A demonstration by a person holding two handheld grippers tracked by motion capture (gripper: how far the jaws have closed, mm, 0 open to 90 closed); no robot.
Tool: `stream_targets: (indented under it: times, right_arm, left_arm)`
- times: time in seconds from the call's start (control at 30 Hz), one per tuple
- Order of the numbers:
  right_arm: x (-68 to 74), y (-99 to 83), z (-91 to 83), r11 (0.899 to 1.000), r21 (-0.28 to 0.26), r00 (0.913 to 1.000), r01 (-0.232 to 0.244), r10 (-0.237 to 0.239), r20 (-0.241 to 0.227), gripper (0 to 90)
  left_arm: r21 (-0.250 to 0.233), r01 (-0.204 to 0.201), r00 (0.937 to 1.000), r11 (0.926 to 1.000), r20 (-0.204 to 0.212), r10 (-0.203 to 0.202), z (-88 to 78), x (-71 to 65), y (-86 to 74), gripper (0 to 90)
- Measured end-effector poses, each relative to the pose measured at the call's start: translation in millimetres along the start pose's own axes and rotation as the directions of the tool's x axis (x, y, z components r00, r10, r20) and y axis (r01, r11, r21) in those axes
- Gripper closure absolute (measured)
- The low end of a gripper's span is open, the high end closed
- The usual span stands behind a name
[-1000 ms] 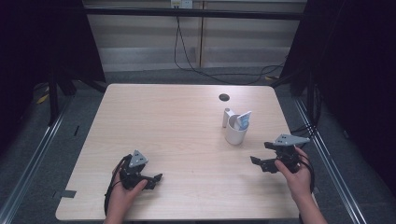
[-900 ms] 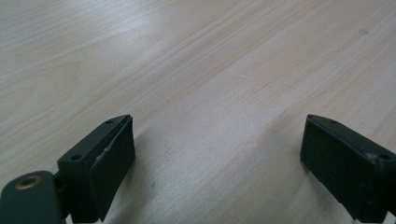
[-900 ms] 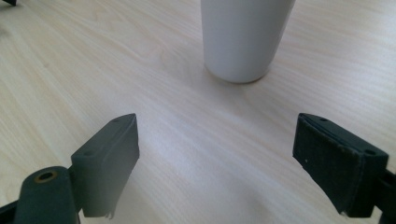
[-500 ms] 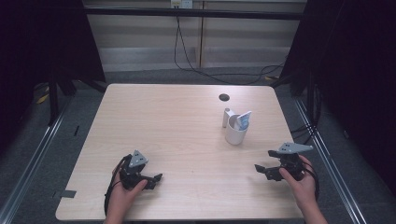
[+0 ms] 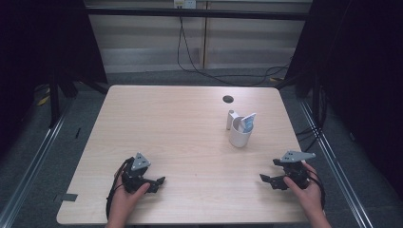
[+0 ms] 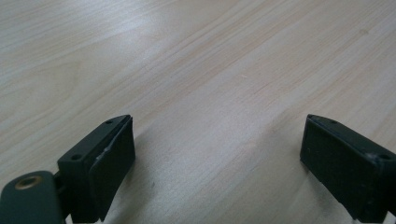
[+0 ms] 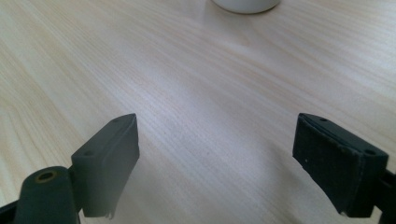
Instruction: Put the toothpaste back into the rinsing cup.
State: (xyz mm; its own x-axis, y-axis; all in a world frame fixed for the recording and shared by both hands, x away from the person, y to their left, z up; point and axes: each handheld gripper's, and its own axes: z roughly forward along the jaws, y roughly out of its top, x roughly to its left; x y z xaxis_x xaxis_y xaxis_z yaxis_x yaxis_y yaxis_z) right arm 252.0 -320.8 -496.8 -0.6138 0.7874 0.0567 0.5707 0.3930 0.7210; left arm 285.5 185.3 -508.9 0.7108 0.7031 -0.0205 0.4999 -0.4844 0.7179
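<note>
Both the left claw and right claw gape wide over the table, holding nothing.

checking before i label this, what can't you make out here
- Cup contents, high view: white and blue items stand in it, too small to identify.
- Cup, right gripper view: top edge cuts off all but its base.
- Dark round spot on the table, high view: too small to tell hole from object.

A lab recording bay: bare wooden table, black curtains, floor rails, trailing cables.
</note>
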Motion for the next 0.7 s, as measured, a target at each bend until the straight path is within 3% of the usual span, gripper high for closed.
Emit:
stream_targets:
  times: [0.27, 0.7]
  right_arm:
    - [0.3, -10.6, 3.7, 1.000, 0.030, 1.0000, 0.003, -0.003, 0.009, 14.3]
    - [2.5, -16.4, 3.2, 1.000, 0.000, 0.9994, 0.007, -0.007, 0.034, 14.0]
  left_arm:
    - [0.000, 0.000, 1.0000, 1.0000, 0.000, 0.000, 0.0, 0.0, 0.0, 9.9]
    - [0.000, 0.000, 1.0000, 1.0000, 0.000, 0.000, 0.0, 0.0, 0.0, 9.9]
